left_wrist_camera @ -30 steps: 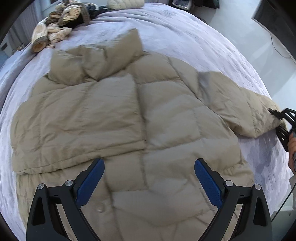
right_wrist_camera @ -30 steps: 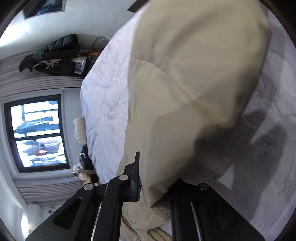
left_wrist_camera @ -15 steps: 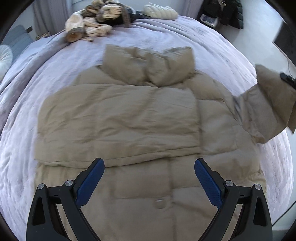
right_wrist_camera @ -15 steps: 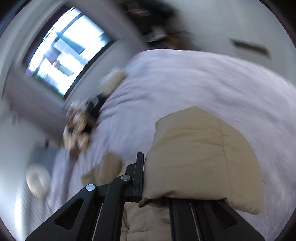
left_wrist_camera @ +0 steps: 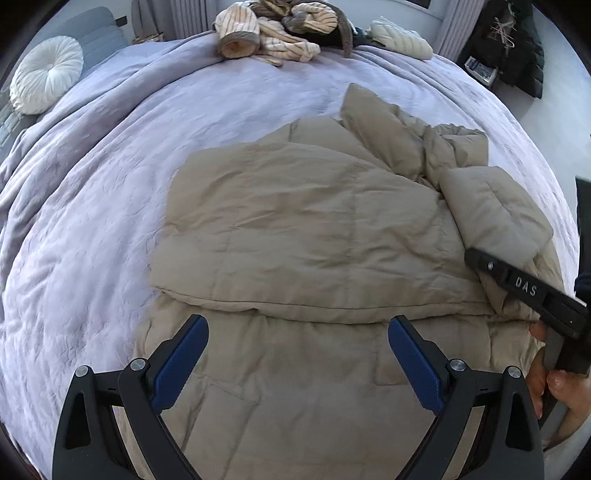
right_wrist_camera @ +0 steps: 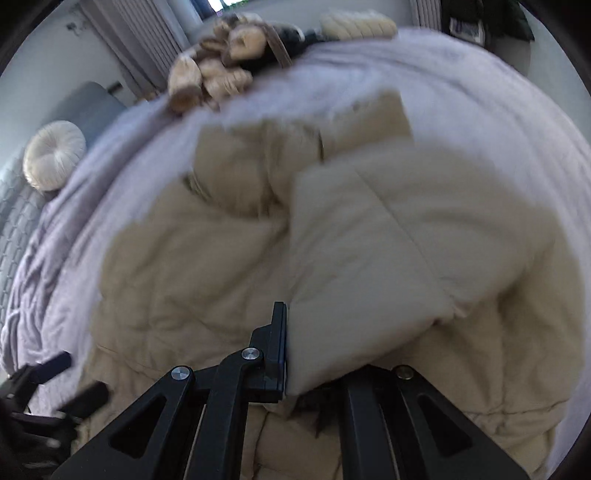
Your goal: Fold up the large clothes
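Our beige puffer jacket (left_wrist_camera: 306, 236) lay spread across the lavender bedspread (left_wrist_camera: 92, 206), one sleeve already folded flat over its front. We held the left gripper (left_wrist_camera: 297, 354) just above the jacket's lower half, its blue-padded fingers (left_wrist_camera: 415, 365) spread wide and holding nothing. Our right gripper (right_wrist_camera: 317, 354) was pinching the cuff end of the other sleeve (right_wrist_camera: 402, 258), which arched over the jacket's body on that side. A heap of striped clothes (left_wrist_camera: 273, 35) sat at the bed's far edge, a round white cushion (left_wrist_camera: 46, 79) beside the bed.
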Motion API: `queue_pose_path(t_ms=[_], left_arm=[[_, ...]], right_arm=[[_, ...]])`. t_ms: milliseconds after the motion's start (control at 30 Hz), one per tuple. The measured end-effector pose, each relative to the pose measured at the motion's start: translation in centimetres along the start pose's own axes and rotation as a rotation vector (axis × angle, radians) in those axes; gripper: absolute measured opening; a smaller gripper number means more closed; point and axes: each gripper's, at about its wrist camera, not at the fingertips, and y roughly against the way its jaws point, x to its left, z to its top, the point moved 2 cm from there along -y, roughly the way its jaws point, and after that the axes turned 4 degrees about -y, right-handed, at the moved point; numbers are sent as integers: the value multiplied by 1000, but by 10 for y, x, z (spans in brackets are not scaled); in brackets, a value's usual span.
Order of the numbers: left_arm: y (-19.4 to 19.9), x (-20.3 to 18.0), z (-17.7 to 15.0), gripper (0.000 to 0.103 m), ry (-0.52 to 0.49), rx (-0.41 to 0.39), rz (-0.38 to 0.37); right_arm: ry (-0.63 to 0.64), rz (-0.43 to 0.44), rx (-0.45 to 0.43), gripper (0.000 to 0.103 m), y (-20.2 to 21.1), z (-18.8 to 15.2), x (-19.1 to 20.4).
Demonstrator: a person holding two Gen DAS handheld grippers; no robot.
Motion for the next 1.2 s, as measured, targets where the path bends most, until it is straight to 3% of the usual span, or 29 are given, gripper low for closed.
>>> queue_pose_path(t_ms=[33,67,133,167,200,333,433,500,567,600,767,900,1000,1100,1167,1200], left_arm=[[-1,2,2,98,10,-3,-5],[-1,3,2,98,18,-7,-9],[-1,5,7,98,35,-13,-28],[-1,4,11,98,37,-18,-39],[-1,3,13,98,35,-22,-48],[-1,-1,23,98,31,-41,-90],[0,-1,30,98,53,-53,-152],[1,2,36,98,63,-65,-200],[1,5,40,98,71,-69,-239],[1,7,42,98,78,-69,-258],[9,30,52,98,184,-81,-429],[14,53,58,98,250,-113,-475],[14,63,57,98,263,-112,-467],[4,66,54,98,280,-67,-524],[-7,61,52,98,281,-25,-561],[-12,58,51,98,276,-9,-573]], right_arm=[[-15,5,9,11,0,-1,-3],[-37,23,15,19,3,-1,-6],[-96,72,18,49,17,-1,-16],[-119,86,10,70,25,-2,-20],[-158,109,-10,73,38,-3,-28],[-374,161,-58,73,64,-8,-73],[-541,189,-74,70,58,1,-107],[-588,198,-96,36,54,8,-118],[-569,204,-122,21,54,17,-115],[-540,204,-132,19,53,23,-109],[-312,244,-142,17,51,40,-49],[-132,284,-118,17,47,38,4],[-18,326,-35,17,29,24,46],[57,270,79,18,4,3,71],[70,242,124,27,0,-11,73],[57,248,134,41,4,-17,69]])
